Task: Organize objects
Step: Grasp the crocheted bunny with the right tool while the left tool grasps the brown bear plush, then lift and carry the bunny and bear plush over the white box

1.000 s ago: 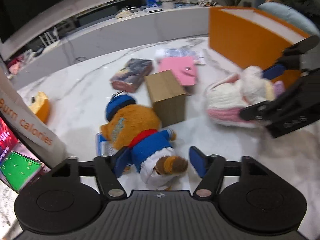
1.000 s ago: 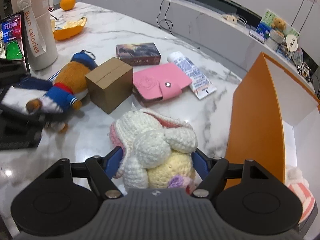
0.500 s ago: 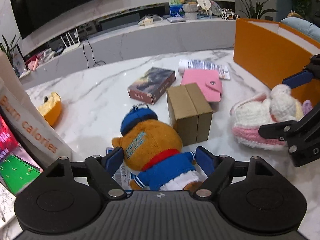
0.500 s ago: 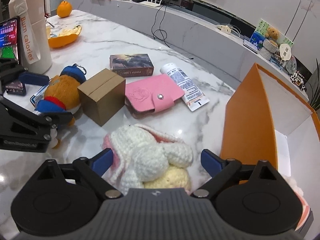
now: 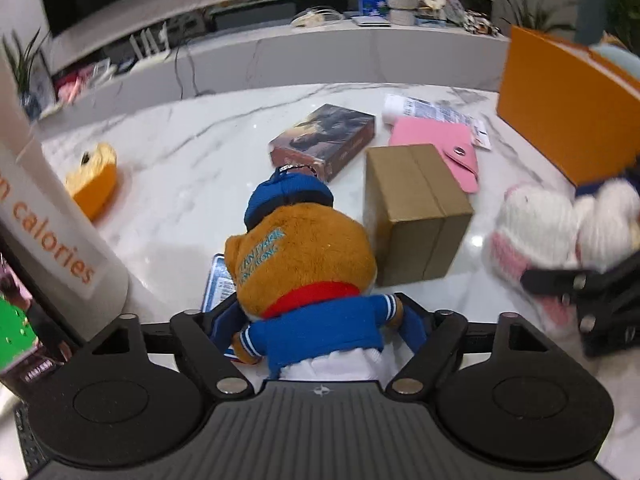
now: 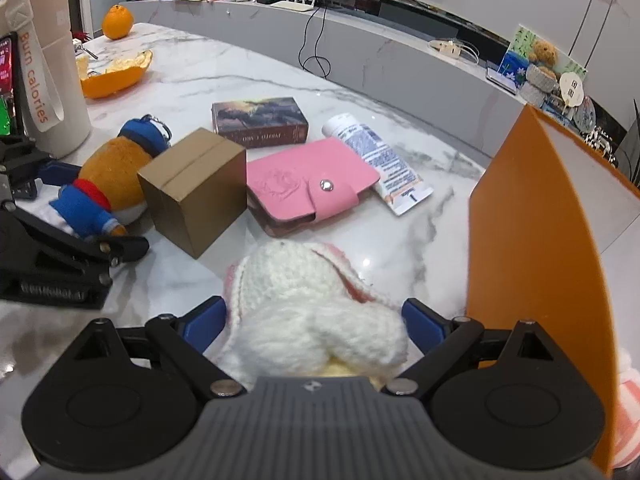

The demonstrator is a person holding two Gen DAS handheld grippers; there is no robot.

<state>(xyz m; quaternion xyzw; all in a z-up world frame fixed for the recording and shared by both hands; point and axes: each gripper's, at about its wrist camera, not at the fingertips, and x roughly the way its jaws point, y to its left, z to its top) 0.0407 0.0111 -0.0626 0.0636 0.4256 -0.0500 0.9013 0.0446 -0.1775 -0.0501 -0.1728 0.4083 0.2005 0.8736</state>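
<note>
A brown plush bear (image 5: pixel 304 256) in a blue cap and blue shirt lies on the marble table (image 5: pixel 192 168). My left gripper (image 5: pixel 318 320) straddles its blue torso. The jaws are closing, with the blue pads (image 5: pixel 414 322) right beside the sleeves and not squeezing. A white crocheted bunny (image 6: pixel 304 288) lies between the fingers of my right gripper (image 6: pixel 312 320). Those jaws are closing too, with the pads at the bunny's sides. The orange box (image 6: pixel 532 240) stands just right of the bunny, with another soft toy inside.
Between the two toys sits a cardboard box (image 6: pixel 196 188). Behind it lie a pink wallet (image 6: pixel 304 184), a dark card box (image 6: pixel 260 120) and a white tube (image 6: pixel 376 160). A tall bottle (image 5: pixel 48 220), a phone (image 5: pixel 12 332) and orange peel (image 6: pixel 112 76) stand at the left.
My left gripper slid forward from the bear's legs to its torso. My right gripper's pads stand wider apart around the bunny than a second ago. Both sank slightly.
</note>
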